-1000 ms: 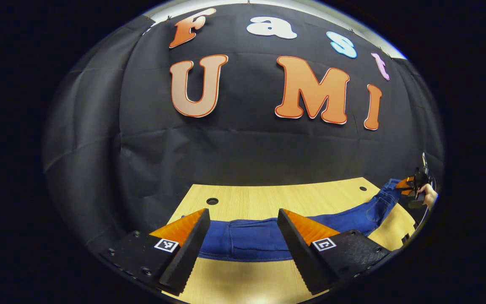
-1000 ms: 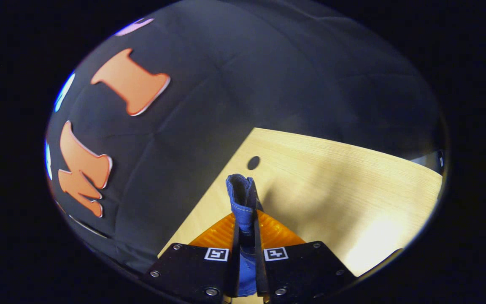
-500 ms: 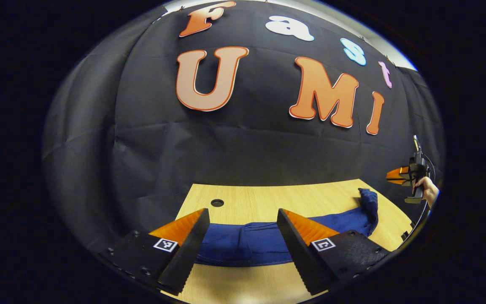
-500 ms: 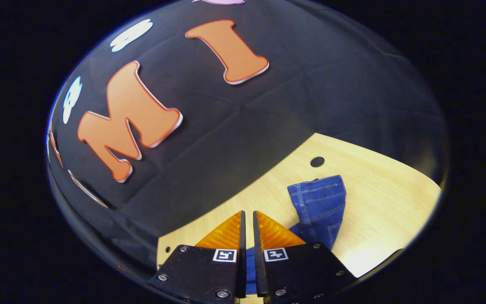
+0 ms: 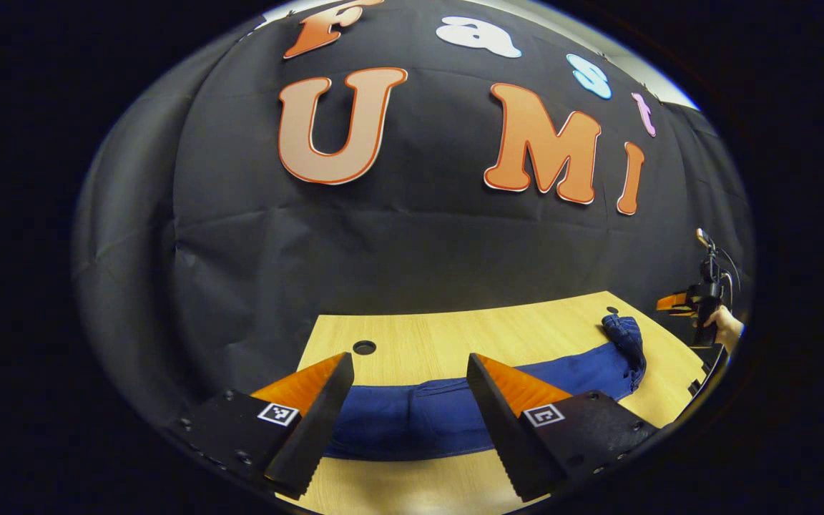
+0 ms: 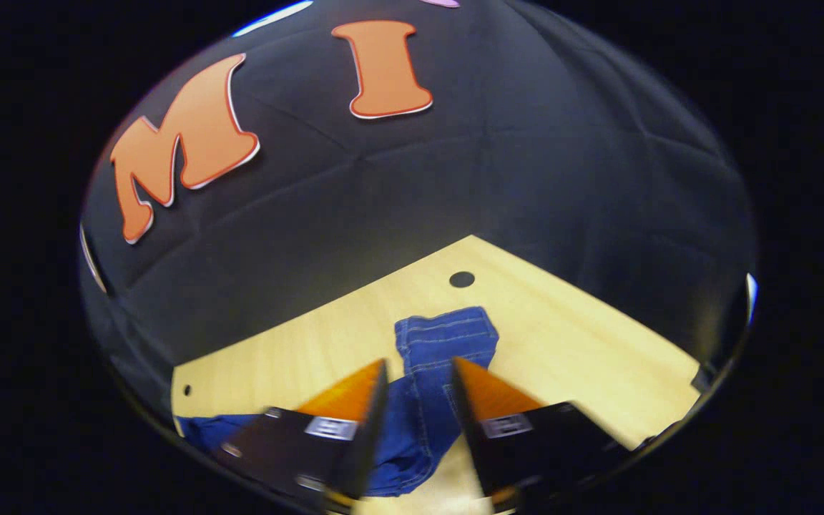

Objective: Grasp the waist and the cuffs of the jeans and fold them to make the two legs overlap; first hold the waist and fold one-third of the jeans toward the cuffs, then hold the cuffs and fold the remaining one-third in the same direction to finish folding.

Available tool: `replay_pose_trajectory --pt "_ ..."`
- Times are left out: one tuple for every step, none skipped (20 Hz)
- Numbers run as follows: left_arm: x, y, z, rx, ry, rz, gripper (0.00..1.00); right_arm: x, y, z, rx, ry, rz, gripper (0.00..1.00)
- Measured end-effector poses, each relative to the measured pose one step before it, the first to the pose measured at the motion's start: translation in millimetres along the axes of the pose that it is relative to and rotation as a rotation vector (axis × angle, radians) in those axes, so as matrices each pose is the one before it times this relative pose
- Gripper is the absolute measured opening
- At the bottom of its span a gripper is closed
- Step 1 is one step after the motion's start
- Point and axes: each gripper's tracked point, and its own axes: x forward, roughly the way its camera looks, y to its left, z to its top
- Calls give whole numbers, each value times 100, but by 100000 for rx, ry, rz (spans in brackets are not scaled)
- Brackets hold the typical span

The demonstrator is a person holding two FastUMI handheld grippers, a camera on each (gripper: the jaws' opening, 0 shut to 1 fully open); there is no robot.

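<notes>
One pair of blue jeans [image 5: 448,411] lies flat in a long strip across one wooden table [image 5: 455,336]. In the left gripper view, the left tool [image 5: 405,415] hangs over the left part of the jeans with its two fingers spread wide, holding nothing. One round hole [image 5: 364,347] sits in the table near the far left corner. At the right end the jeans are bunched up [image 5: 623,336]. Far right, a hand [image 5: 727,327] holds the right tool [image 5: 673,303]. In the right gripper view, the right tool [image 6: 415,390] is spread apart and empty above the jeans [image 6: 448,340], with one hole [image 6: 461,279] just beyond.
</notes>
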Motion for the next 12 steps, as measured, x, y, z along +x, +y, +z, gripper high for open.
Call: replay_pose_trajectory --pt "212 -213 -141 -658 651 -457 98 1097 -50 -525 -6713 650 -1714 89" --pt "205 -103 -258 -294 1063 195 98 1536 -122 -298 -7100 1370 -3512 99" --pt "245 156 -286 275 1327 974 98 1503 273 -404 -6796 2068 -3136 98" --pt "109 168 -394 679 1596 1108 98 1038 619 -50 -5342 900 -2072 98" --pt "90 154 -242 863 1461 1056 98 1539 752 -76 -4083 1793 -1962 98" --pt "44 265 -194 1024 1306 1306 98 1388 871 -106 -2217 2383 14 99" --pt "-66 352 -303 960 1199 1306 98 1409 907 -177 -1120 2577 490 98" --pt "62 264 -112 290 770 1049 98 1010 367 -108 -1234 2108 -133 98" --pt "88 196 -105 -15 1073 1107 98 1184 424 17 -1747 3136 -1340 98" --pt "131 244 -245 -190 877 1227 98 976 399 -333 -2094 3619 -1818 98" --pt "-91 268 -126 -173 1032 1370 98 515 508 -239 -3031 4996 -2203 98" --pt "-181 257 -332 2 1264 1314 98 309 509 -298 -2902 3175 -1701 98"
